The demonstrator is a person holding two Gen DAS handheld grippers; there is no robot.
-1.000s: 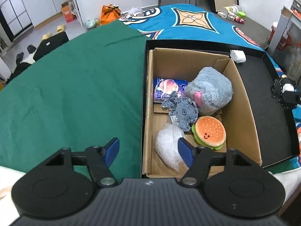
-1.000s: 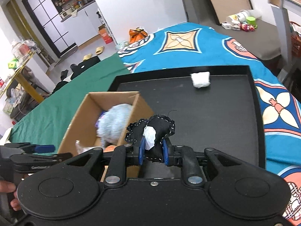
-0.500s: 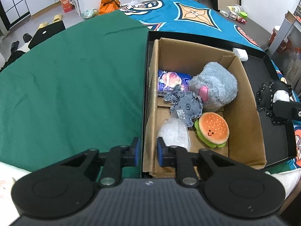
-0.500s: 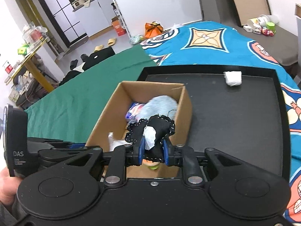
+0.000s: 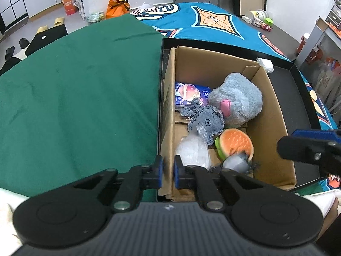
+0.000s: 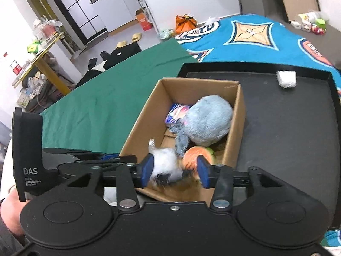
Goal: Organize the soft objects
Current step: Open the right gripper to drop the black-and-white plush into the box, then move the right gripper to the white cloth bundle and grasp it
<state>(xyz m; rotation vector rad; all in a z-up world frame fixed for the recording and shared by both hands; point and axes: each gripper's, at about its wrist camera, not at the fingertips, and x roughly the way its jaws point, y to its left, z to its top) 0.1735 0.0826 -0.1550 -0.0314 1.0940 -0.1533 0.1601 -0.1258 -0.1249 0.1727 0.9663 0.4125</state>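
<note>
Two grippers: left gripper (image 5: 168, 171) clamped on near-left wall of cardboard box (image 5: 275, 115); right gripper (image 6: 173, 170) jaws opening over box's near end, gripping nothing, blurred dark toy (image 6: 164, 178) loose betw them. In box, 1 each: grey plush (image 5: 240, 100), denim toy (image 5: 207, 123), burger plush (image 5: 235, 144), clear bag (image 5: 192, 151), blue packet (image 5: 189, 93) part hidden. Box at left edge of black tray (image 6: 287, 128); 1 white wad (image 6: 286, 79) at far-right corner

green cloth (image 5: 74, 98): spread left of the tray
orange bag (image 6: 185, 23): set on the floor
yellow slippers (image 6: 129, 40): paired nearby
orange carton (image 5: 69, 6): by the wall
</note>
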